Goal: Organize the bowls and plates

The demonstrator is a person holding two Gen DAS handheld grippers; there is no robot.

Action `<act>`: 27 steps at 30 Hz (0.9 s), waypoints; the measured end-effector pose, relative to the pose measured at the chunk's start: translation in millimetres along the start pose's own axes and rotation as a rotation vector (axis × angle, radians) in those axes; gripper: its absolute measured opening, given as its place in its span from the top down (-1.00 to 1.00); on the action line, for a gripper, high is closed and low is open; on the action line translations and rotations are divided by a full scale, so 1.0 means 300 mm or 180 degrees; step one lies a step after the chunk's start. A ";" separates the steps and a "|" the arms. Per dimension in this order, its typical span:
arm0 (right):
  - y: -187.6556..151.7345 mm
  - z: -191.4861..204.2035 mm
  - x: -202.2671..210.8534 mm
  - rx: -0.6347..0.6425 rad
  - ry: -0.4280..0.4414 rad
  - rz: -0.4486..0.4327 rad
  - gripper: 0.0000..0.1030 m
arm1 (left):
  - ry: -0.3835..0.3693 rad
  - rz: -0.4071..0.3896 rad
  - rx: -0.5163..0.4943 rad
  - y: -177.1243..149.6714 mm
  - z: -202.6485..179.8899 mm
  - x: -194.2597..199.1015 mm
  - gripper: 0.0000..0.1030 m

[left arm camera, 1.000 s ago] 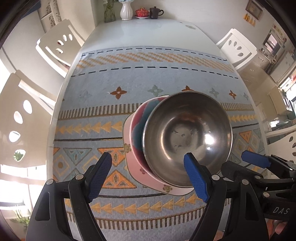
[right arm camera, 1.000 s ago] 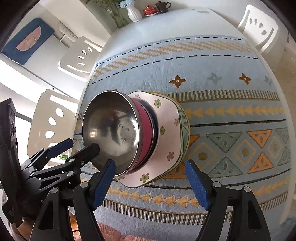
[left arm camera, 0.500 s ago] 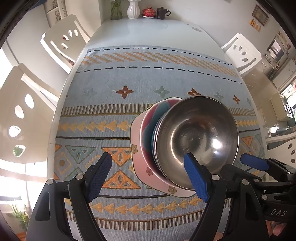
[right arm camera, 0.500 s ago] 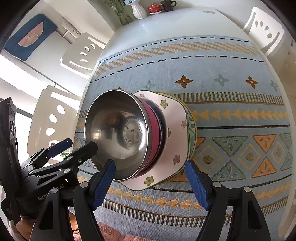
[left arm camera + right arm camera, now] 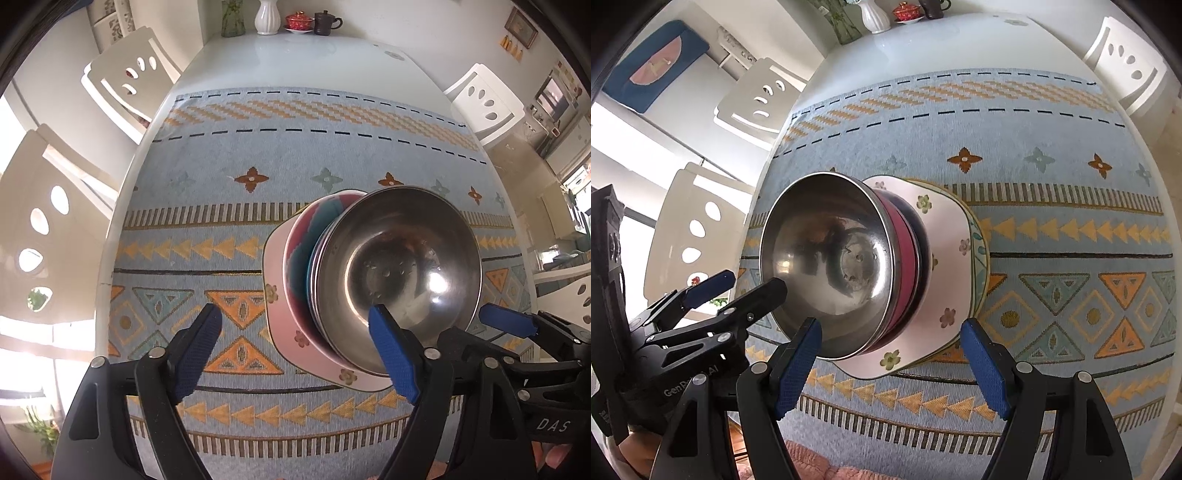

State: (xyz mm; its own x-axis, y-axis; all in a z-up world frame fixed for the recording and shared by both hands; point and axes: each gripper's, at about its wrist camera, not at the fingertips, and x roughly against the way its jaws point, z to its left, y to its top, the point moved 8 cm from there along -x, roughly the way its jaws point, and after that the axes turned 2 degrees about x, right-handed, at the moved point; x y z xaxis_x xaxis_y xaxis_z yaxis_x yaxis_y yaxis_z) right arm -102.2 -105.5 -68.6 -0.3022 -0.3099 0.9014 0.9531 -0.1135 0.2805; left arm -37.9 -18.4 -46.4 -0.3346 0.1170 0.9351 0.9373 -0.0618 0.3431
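Both tools hang with jaws apart and nothing between their pads: the left tool [image 5: 295,354], whose jaws have just been opening wider, and the right tool [image 5: 890,365]. Between them a steel bowl [image 5: 402,273] tops the nested bowls on a pink floral plate [image 5: 942,258], on the patterned cloth [image 5: 221,192] covering the tabletop. That stack lies right of centre in the left view and left of centre in the right, about equally near each.

Patterned tablecloth [image 5: 258,155], white vase [image 5: 266,16]
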 end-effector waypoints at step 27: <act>0.008 0.020 0.002 0.0264 -0.0288 -0.0035 -0.47 | 0.0187 0.0000 0.0101 0.009 0.050 -0.009 -0.75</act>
State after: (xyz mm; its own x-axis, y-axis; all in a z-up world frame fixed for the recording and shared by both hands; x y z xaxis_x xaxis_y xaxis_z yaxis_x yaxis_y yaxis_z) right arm -100.1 -100.3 -65.4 -0.3136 -0.2221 0.9232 0.9489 -0.0367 0.3135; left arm -32.9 -4.2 -49.2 -0.3388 0.0587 0.9390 0.9396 -0.0303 0.3409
